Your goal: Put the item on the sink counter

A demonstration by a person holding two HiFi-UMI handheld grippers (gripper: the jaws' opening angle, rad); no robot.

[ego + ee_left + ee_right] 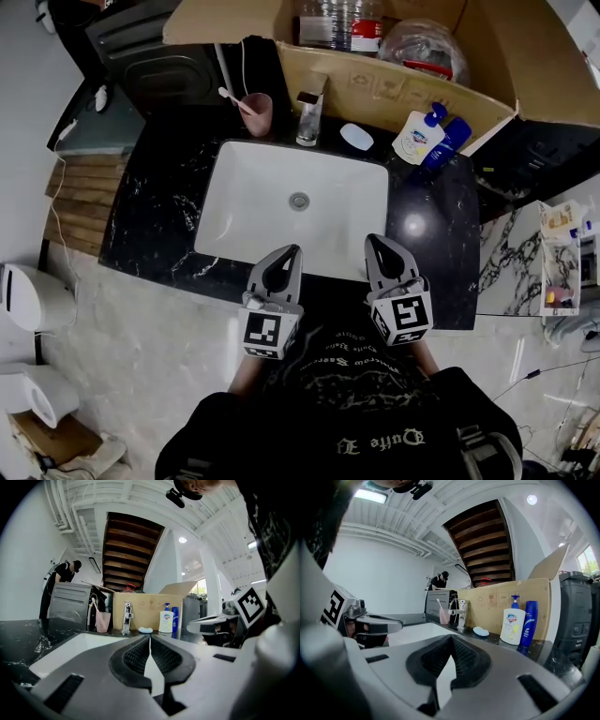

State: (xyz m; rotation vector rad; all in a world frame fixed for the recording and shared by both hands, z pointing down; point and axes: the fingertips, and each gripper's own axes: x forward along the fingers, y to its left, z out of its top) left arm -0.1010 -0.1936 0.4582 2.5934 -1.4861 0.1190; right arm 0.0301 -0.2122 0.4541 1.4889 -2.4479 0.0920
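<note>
Both grippers hover side by side over the near rim of the white basin, set in the black marble counter. My left gripper is shut with nothing in it, its ribbed pads meeting at the tip. My right gripper is also shut and empty, jaws closed together. On the counter behind the basin stand a pink cup holding a toothbrush, a chrome faucet, a pale blue soap bar, a white pump bottle and a blue bottle.
An open cardboard box with plastic bottles inside sits against the counter's far edge. A dark appliance stands at the back left. A white marble shelf with small items is at the right. A person stands in the far background.
</note>
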